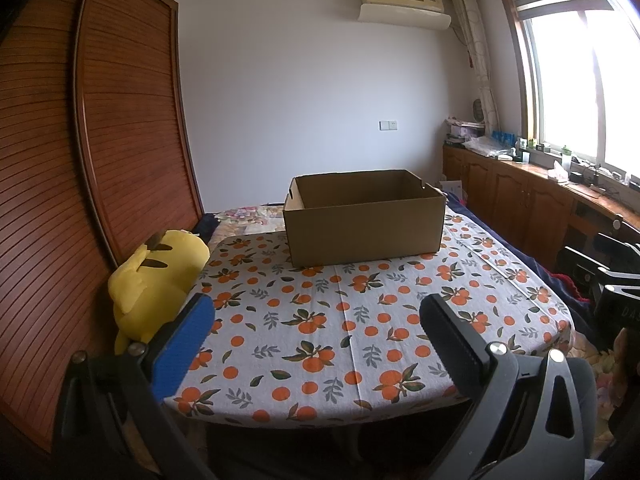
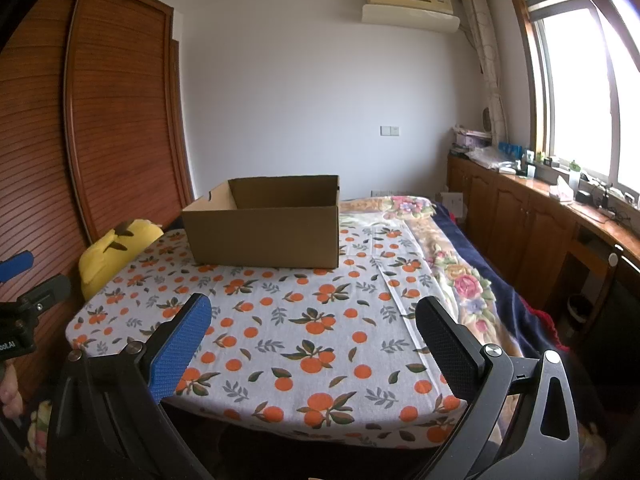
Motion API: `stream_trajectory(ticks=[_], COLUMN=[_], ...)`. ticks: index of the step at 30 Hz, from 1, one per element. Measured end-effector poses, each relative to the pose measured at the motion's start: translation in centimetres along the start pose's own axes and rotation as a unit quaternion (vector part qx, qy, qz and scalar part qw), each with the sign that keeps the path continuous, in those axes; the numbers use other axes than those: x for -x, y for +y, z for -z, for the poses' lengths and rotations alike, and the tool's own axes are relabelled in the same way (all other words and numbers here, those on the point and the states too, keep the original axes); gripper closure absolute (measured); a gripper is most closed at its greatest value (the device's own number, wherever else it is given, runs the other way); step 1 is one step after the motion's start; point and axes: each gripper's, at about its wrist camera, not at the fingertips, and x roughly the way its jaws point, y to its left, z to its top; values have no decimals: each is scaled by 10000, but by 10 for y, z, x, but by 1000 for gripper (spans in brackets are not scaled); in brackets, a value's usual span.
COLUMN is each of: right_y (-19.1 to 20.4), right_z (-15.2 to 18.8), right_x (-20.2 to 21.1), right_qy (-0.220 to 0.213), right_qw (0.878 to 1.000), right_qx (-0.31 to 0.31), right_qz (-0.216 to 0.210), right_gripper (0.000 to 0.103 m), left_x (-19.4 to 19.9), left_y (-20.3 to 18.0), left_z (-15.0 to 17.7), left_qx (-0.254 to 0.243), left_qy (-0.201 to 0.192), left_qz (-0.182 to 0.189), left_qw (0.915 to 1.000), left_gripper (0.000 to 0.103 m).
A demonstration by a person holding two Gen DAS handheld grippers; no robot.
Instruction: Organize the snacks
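In the left wrist view, the left gripper [image 1: 316, 314] fills the lower part of the frame with its two fingers spread wide and nothing between them; one carries a blue pad [image 1: 182, 346] at lower left, the other a black pad [image 1: 450, 346] at lower right. Beyond them lies a table under an orange-print tablecloth [image 1: 320, 312]. An open cardboard box [image 1: 364, 222] stands at the far edge of the cloth, a little right of centre, and no snacks show in or around it; its floor is hidden by the near wall. A yellow plush toy [image 1: 154, 280] leans at the left edge of the table against a slatted wooden wardrobe [image 1: 100, 140]. An air conditioner [image 1: 402, 2] hangs high on the white wall, and a window [image 1: 580, 88] glares at upper right above a cluttered wooden cabinet [image 1: 520, 196]. The other gripper's black frame shows at the right edge.

In the right wrist view, the right gripper [image 2: 314, 314] likewise has its fingers spread apart and holds nothing. The cardboard box [image 2: 264, 232] sits left of centre on the tablecloth [image 2: 300, 340], and the plush toy [image 2: 108, 254] is at middle left. A floral blanket [image 2: 448, 264] lies right of the cloth. Part of the left gripper [image 2: 24, 300] appears at the left edge, too little to judge there.
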Motion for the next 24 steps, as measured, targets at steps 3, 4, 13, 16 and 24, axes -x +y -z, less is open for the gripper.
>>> stream_trajectory(ticks=[3, 4, 13, 16, 24], right_y=[0, 0, 0, -1, -1], right_z=[1, 1, 0, -1, 0], right_x=[0, 0, 1, 0, 0], right_qy=[-2, -3, -12, -4, -10], right_qw=[10000, 10000, 10000, 10000, 10000], right_qx=[0, 2, -4, -13, -7], right_qz=[-3, -2, 3, 2, 3], right_gripper=[0, 0, 0, 0, 0], left_x=[0, 0, 0, 1, 1], left_y=[0, -1, 3, 2, 3], left_z=[0, 1, -2, -2, -2], left_qx=[-1, -3, 22, 13, 22], left_qy=[3, 3, -6, -13, -12], left_qz=[9, 2, 28, 21, 22], left_qw=[10000, 10000, 10000, 10000, 10000], left_gripper=[0, 0, 0, 0, 0])
